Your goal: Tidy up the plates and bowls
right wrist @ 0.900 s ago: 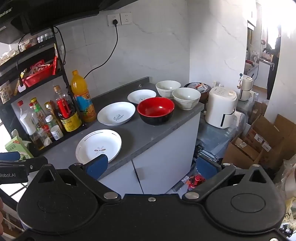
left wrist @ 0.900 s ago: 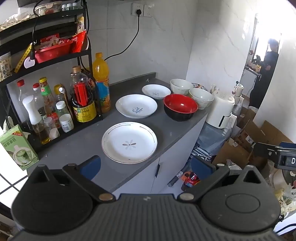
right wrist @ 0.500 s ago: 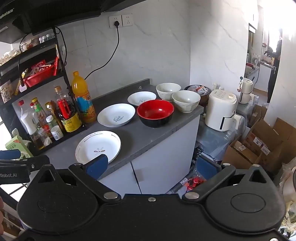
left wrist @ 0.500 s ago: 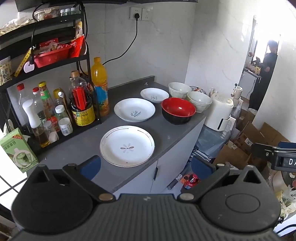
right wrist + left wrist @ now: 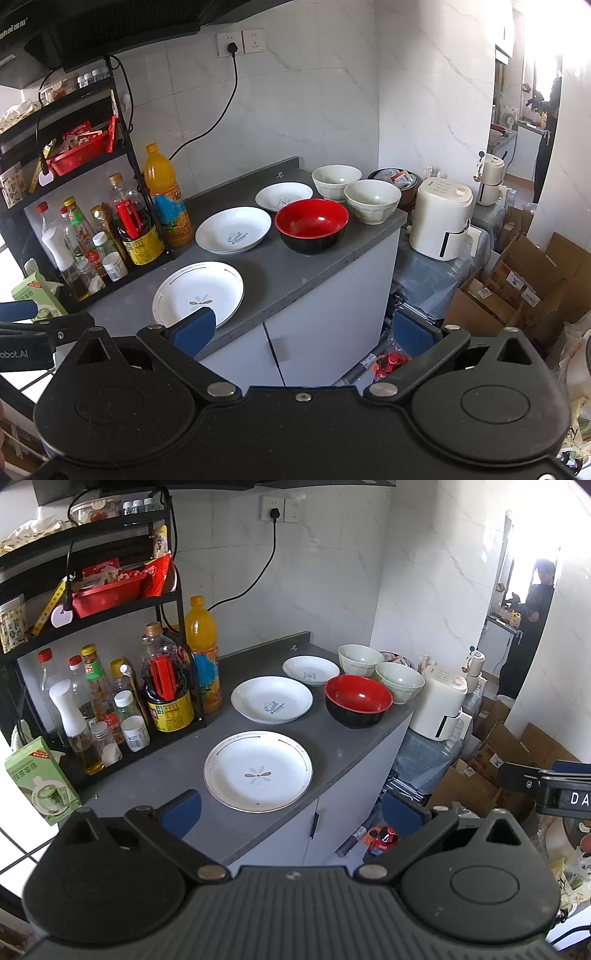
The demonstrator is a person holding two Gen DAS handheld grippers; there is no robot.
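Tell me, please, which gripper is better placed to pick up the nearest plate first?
Probably the left gripper: the flower-patterned plate lies centred just ahead of its open jaws. From the right gripper, also open, that plate sits off to the left, behind one finger.

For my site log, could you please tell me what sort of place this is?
Most likely a home kitchen: a grey countertop carrying plates and bowls, a black rack crowded with sauce and oil bottles, and a white countertop appliance beside it.
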